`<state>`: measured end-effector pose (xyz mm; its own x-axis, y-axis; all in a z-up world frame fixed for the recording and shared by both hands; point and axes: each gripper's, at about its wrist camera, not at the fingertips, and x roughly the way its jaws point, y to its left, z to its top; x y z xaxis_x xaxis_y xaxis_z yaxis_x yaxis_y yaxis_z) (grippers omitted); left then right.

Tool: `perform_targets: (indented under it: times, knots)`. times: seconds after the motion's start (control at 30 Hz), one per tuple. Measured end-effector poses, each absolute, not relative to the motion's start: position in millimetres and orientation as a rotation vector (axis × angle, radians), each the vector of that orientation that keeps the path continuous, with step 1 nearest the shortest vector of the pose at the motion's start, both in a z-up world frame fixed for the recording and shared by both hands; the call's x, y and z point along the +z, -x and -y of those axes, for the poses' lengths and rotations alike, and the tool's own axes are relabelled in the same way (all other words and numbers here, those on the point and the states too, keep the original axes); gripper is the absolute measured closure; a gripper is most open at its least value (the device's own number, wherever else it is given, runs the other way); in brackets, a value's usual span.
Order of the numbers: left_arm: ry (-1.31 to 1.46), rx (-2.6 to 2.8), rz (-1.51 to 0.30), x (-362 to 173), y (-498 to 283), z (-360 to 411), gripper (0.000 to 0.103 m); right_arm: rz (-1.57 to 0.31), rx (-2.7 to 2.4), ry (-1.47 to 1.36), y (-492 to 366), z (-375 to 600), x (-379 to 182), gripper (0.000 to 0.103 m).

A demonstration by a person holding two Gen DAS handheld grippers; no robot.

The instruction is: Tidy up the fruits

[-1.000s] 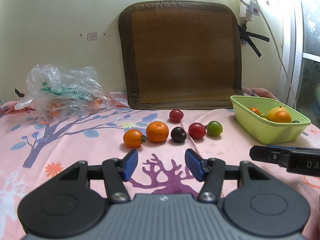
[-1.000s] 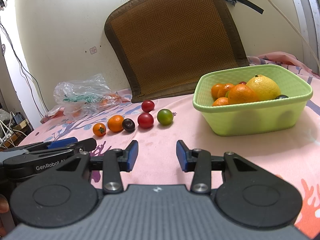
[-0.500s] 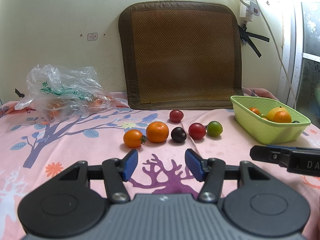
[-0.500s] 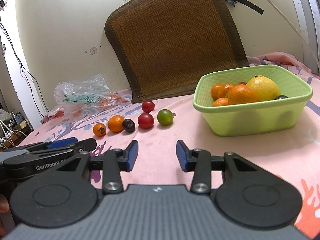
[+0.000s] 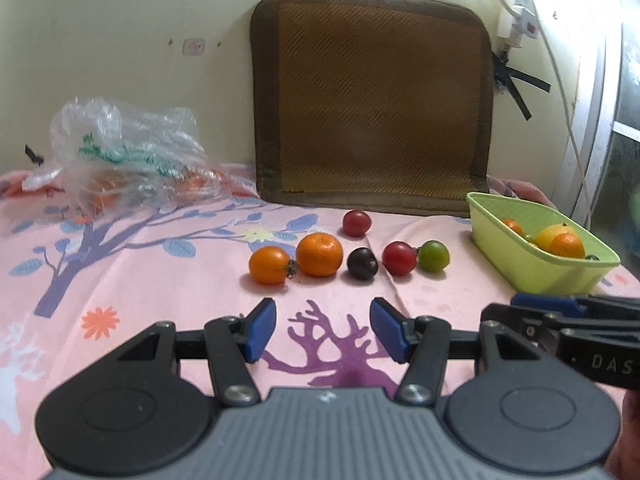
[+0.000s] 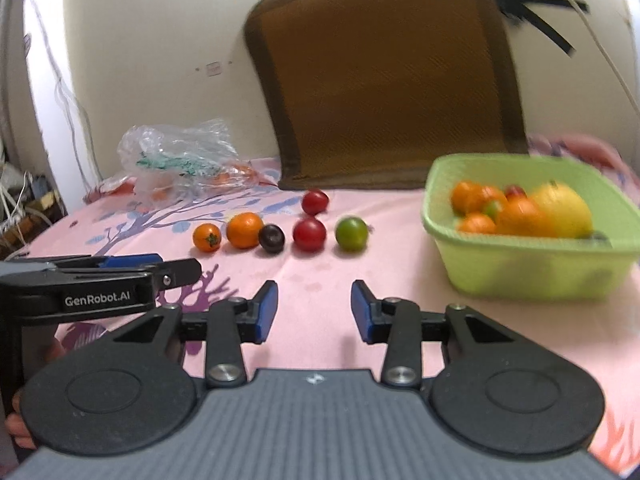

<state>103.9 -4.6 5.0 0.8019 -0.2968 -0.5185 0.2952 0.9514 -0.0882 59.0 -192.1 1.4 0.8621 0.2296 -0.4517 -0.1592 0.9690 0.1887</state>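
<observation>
Only the right wrist view shows wall cables (image 6: pixel 60 92); each gripper (image 5: pixel 323 334) (image 6: pixel 314 312) gapes empty.

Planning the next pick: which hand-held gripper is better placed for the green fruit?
Probably the right hand-held gripper: open, empty, and the green fruit lies just ahead, with the basket on its right.

In the right wrist view the green basket (image 6: pixel 532 268) and the fruit inside it are smeared by blur, so the small pieces cannot be told apart. The plastic bag (image 5: pixel 124 156) veils its orange contents. The right gripper (image 5: pixel 568 320) is cut off by the left view's right edge, its jaws edge-on.
</observation>
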Motion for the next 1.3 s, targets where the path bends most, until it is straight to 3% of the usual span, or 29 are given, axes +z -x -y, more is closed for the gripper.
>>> perform_targets:
  times: [0.23, 0.53, 0.57, 0.63, 0.67, 0.93, 1.3]
  knots:
    - [-0.063, -0.290, -0.575, 9, -143, -6, 0.049, -0.468, 0.289, -0.022, -101, 173, 11, 0.061]
    - [-0.202, -0.349, -0.614, -2, -180, 7, 0.049, -0.586, 0.416, -0.088, -180, 157, 16, 0.060]
    - [-0.220, -0.351, -0.619, -2, -182, 9, 0.050, -0.607, 0.424, -0.073, -187, 153, 13, 0.060]
    - [-0.230, -0.373, -0.612, -2, -183, 11, 0.067, -0.654, 0.449, -0.062, -198, 146, 6, 0.060]
    - [-0.249, -0.367, -0.600, -3, -182, 12, 0.069, -0.677, 0.466, -0.060, -201, 145, 4, 0.060]
    - [-0.186, -0.379, -0.608, 2, -166, -3, 0.070, -0.686, 0.541, -0.050, -199, 137, 8, 0.069]
    - [-0.048, -0.578, -0.530, 60, -169, 61, 0.070, -0.345, 0.181, -0.153, -114, 256, 57, 0.069]
